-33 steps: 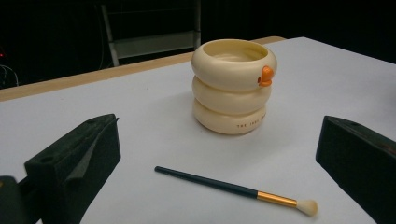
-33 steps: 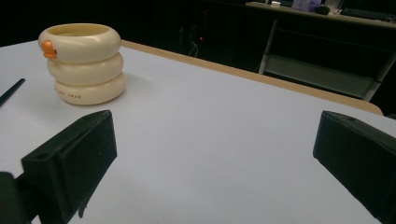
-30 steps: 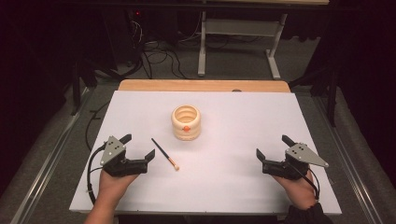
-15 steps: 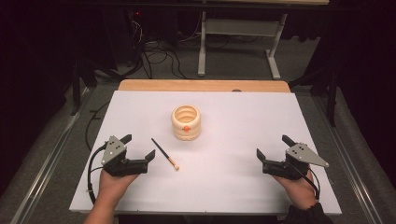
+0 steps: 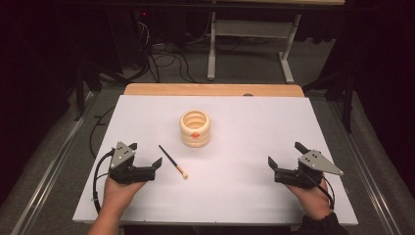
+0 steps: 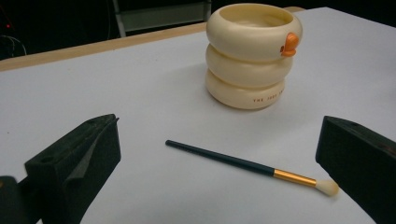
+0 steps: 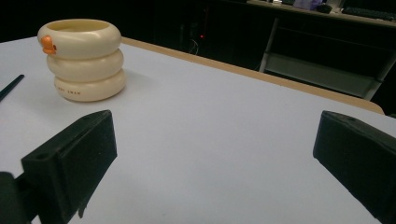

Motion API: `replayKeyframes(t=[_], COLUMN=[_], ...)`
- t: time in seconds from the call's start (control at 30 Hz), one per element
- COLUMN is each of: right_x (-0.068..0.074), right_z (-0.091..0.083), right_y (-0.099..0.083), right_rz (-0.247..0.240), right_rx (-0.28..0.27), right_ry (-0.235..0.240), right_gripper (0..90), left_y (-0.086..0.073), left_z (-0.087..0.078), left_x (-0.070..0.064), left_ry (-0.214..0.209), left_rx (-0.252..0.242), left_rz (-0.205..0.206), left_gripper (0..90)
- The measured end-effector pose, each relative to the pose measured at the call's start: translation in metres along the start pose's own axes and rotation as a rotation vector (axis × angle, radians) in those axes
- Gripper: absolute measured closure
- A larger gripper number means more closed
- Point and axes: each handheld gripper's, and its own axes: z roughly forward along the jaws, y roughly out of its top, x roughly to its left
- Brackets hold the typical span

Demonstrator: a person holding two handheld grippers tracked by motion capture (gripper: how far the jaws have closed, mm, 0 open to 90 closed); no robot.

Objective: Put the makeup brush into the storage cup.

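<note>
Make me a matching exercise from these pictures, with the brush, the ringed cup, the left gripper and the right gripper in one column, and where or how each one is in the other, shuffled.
Things:
1. brush
2. ringed cup
3. left gripper
4. right gripper

Places or states:
A. standing upright near the middle of the table, orange beak on its side
B. open, near the table's right edge, nothing between its jaws
C. lying flat on the white table, pale tip toward the person
D. open, just beside the brush's handle

Pairs: 1-C, 2-A, 3-D, 4-B
</note>
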Motion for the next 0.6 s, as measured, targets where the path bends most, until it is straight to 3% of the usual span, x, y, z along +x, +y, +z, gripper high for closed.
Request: replayKeyframes(t=[0.6], right_x=[0.000], right_z=[0.000], right_y=[0.000], right_rz=[-0.008], right_rx=[0.000], right_ry=[-0.004], right_gripper=[0.8], left_y=[-0.006], left_z=[0.011], left_x=[0.005], left_ry=[0.032], left_rx=[0.147], left_rz=[-0.012], left_gripper=[0.6])
